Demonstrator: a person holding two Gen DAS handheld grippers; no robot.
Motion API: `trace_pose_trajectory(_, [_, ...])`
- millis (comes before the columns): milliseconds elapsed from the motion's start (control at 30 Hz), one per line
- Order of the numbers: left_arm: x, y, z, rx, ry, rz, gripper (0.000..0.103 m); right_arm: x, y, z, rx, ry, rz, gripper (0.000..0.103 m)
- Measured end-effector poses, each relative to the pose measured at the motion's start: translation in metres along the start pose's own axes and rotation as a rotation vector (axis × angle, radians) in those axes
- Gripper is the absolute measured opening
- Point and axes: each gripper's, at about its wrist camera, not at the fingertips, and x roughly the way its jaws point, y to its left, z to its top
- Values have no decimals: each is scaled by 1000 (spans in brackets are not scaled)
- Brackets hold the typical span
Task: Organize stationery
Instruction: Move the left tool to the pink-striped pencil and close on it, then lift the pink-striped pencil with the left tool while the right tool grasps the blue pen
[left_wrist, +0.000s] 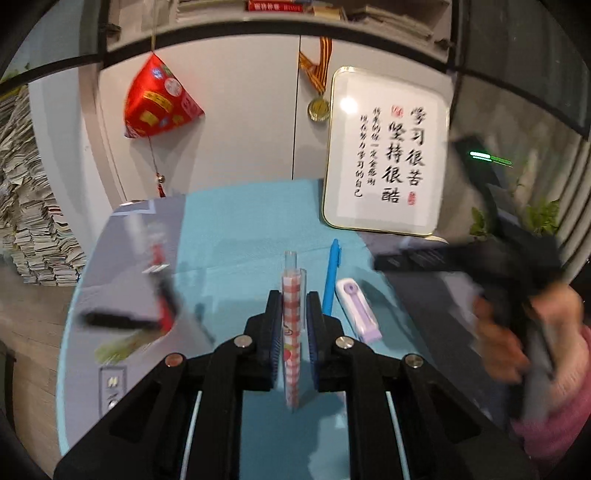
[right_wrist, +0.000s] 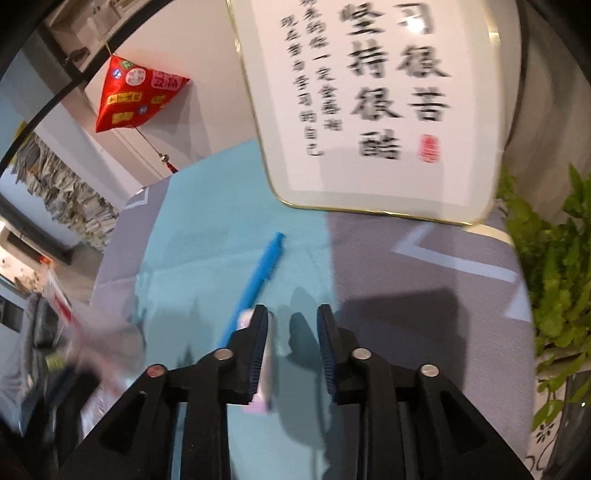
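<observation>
My left gripper (left_wrist: 293, 306) is shut on a clear pencil case with a red-checked pattern (left_wrist: 291, 332), held edge-on above the teal mat (left_wrist: 240, 236). A blue pen (left_wrist: 331, 275) and a white-and-purple correction tape (left_wrist: 358, 308) lie on the mat just right of it. My right gripper (right_wrist: 292, 321) is open over the mat. The correction tape (right_wrist: 266, 369) lies against the inner side of its left finger, and the blue pen (right_wrist: 258, 280) lies ahead to the left. The right gripper also shows blurred in the left wrist view (left_wrist: 480, 254).
A framed calligraphy board (left_wrist: 388, 151) leans at the back of the table. A grey cloth (right_wrist: 424, 277) covers the table right of the mat. Green plants (right_wrist: 546, 277) stand at the right edge. A blurred red and black object (left_wrist: 147, 317) lies left. Stacked papers (left_wrist: 29, 206) stand far left.
</observation>
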Motion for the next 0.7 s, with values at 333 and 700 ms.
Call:
trace_pose_trajectory(333, [-69, 42, -11, -85, -123, 22, 11, 56, 37, 32, 57, 72, -133, 28])
trace_pose_trajectory(700, [-92, 82, -20, -141, -159, 58, 11, 60, 58, 26, 40, 51, -168, 14])
